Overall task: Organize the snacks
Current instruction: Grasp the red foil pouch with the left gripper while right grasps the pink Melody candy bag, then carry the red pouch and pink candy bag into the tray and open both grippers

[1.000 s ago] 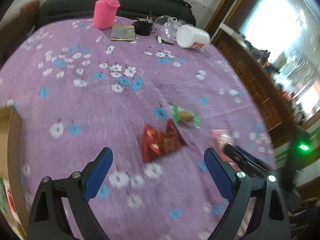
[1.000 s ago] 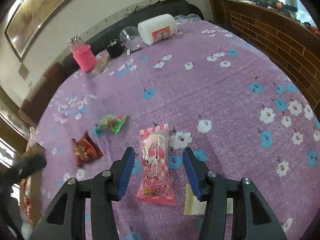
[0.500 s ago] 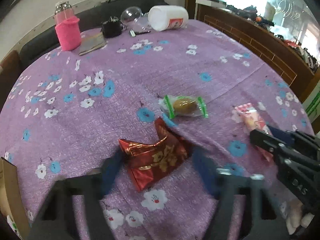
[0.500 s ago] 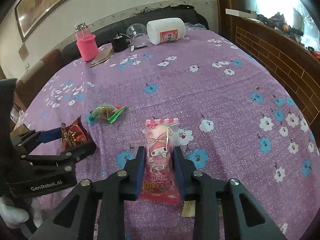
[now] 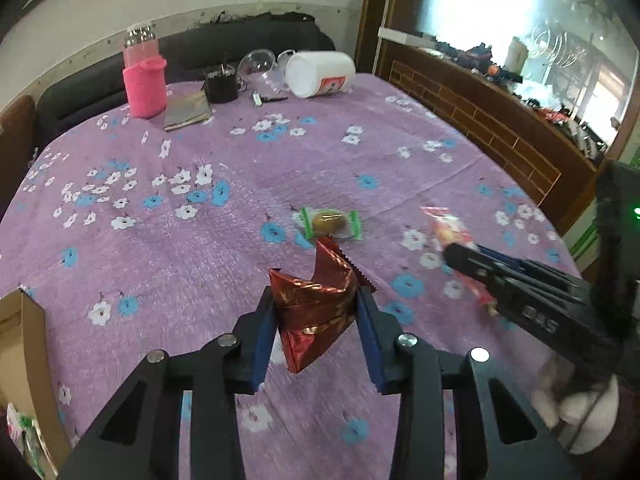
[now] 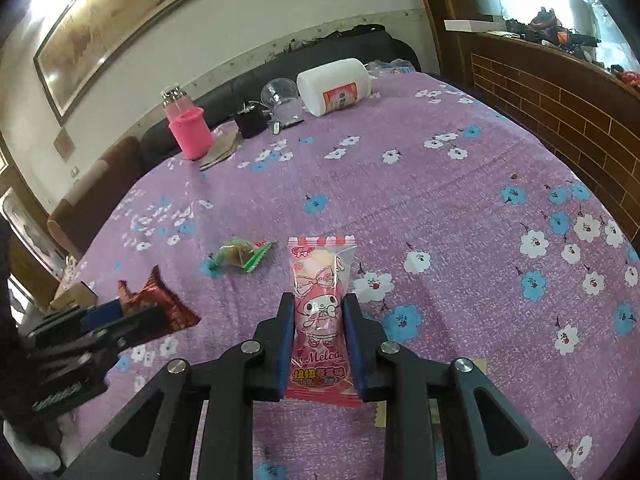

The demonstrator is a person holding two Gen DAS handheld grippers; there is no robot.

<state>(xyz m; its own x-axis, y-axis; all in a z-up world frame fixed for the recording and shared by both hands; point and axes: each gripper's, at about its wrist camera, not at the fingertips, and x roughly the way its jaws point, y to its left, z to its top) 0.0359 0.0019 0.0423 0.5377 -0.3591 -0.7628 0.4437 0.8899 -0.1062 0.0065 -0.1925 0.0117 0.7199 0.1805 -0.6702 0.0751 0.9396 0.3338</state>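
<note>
Snacks held: left gripper (image 5: pixel 316 312) clenches red packet (image 5: pixel 316 312); right gripper (image 6: pixel 318 320) clenches pink packet (image 6: pixel 320 312) (long axis along fingers); cardboard box (image 5: pixel 24 344) lies lower left.

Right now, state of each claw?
Left claw: closed on the red foil snack packet.
Right claw: closed on the pink Melody snack packet.

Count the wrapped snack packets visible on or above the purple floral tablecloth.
3: a crinkled red foil packet in the left gripper, a pink cartoon-print packet in the right gripper, and a clear green-ended packet lying between. More may sit hidden in the cardboard box.
</note>
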